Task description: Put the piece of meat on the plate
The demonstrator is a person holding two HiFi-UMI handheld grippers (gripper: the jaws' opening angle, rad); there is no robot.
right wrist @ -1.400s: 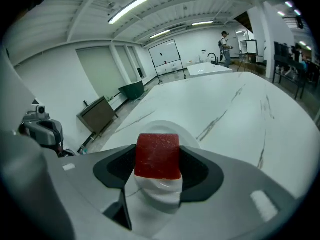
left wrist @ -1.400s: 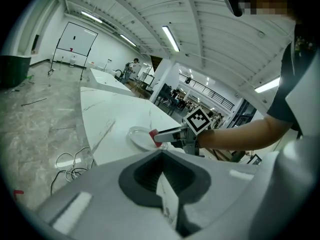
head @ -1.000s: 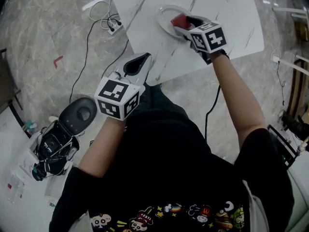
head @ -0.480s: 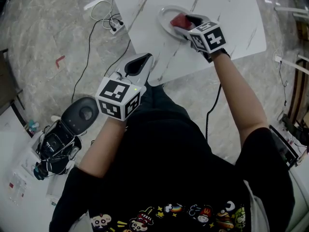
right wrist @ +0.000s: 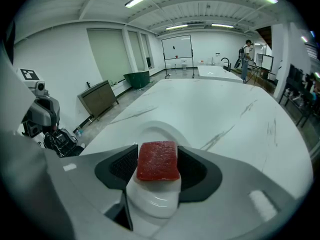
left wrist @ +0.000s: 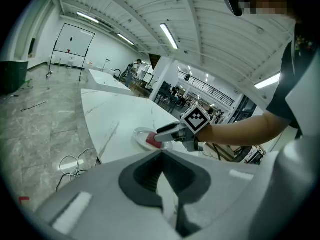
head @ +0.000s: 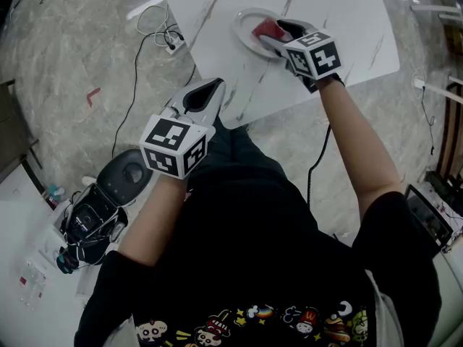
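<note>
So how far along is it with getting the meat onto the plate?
Nearly done. The piece of meat is already over the plate, gripped by the right gripper, whose jaws press its sides. Left to do: release it and back off. The left gripper is shut, empty, beside the table.

Plate [head: 244, 29] is on the tabletop [head: 340, 13], near its front edge. Piece of meat [head: 269, 29] is over the plate, btwn the right tool's [head: 281, 36] jaws. Left tool [head: 204, 96] is further left by the tabletop's near edge, well apart from the plate. Power strip [head: 176, 43] lies on the floor [head: 65, 49], left of the tabletop.
</note>
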